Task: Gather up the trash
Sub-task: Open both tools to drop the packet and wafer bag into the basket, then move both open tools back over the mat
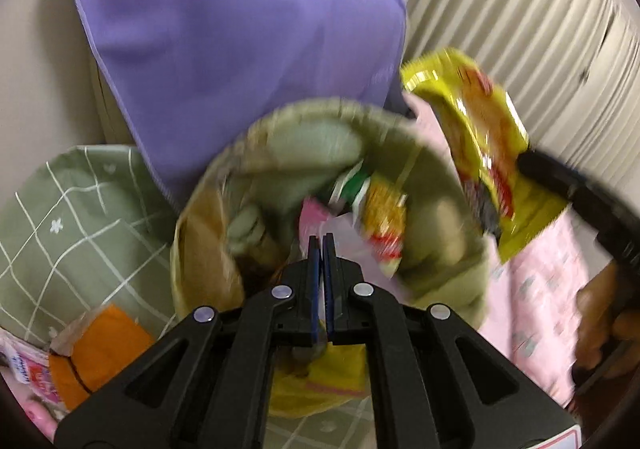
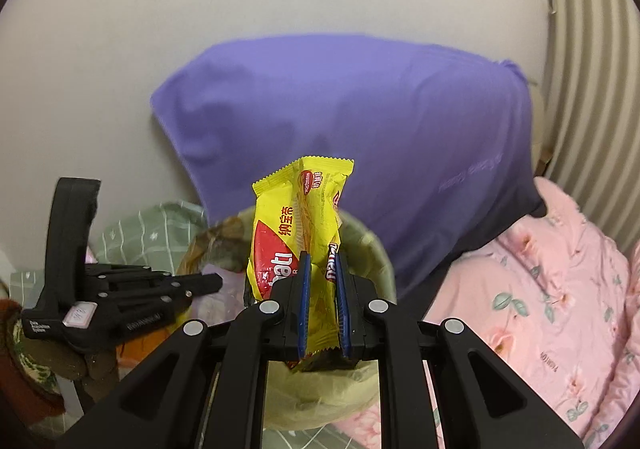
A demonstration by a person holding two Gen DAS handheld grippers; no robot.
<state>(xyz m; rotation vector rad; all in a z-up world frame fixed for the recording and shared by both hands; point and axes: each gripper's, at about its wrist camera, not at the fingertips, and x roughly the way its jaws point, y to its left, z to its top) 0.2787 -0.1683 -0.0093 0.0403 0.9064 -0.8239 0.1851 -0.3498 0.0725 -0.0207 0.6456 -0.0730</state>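
Wrapper (image 2: 298, 233): yellow snack foil, clamped at its lower half by the right gripper (image 2: 323, 301), standing upright just above the bin (image 2: 372, 249). Judged light, thin, crinkly and slippery; grip across a flat or sealed edge, not a loose corner. Left gripper (image 1: 321, 269): clenched, empty, over the bin's mouth, where other wrappers already lie.

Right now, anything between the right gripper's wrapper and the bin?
Nothing. Right wrist view: yellow wrapper in the right gripper hangs directly over the open bin.
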